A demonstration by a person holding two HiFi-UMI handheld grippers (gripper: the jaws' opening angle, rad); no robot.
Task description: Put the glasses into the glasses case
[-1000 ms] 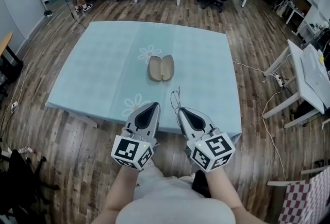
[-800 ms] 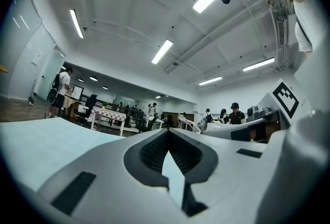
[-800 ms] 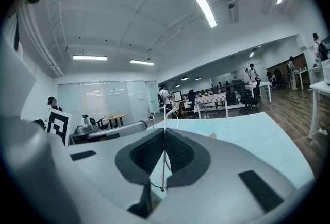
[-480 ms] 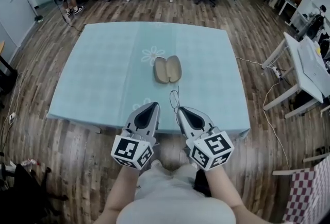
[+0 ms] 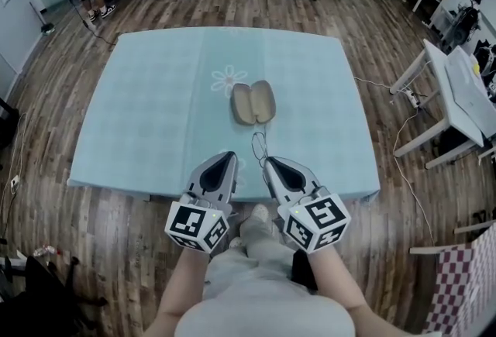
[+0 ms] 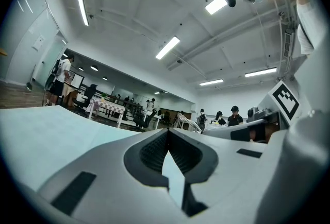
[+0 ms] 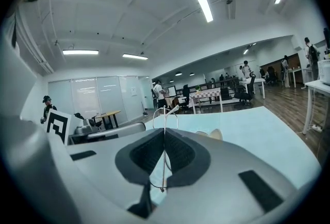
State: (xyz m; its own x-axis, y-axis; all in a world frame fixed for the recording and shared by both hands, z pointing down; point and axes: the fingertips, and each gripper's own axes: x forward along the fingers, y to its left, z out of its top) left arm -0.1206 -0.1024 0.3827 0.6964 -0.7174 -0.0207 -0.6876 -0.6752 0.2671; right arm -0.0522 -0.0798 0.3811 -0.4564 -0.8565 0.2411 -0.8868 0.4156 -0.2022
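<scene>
The jaws of your right gripper (image 5: 267, 163) pinch the thin glasses (image 5: 256, 144) (wire frame, poking forward). Your left gripper (image 5: 229, 156) has its jaws closed together. Farther out, the open glasses case (image 5: 253, 102) lies on the bench (image 5: 147, 103).

The glasses case (image 5: 253, 102) lies on the table (image 5: 147, 95), ahead of both grippers. The glasses (image 5: 259, 145) stick out before the right gripper (image 5: 267, 163) - between it and the glasses case. The left gripper (image 5: 226, 156) is just beside, at its left.
</scene>
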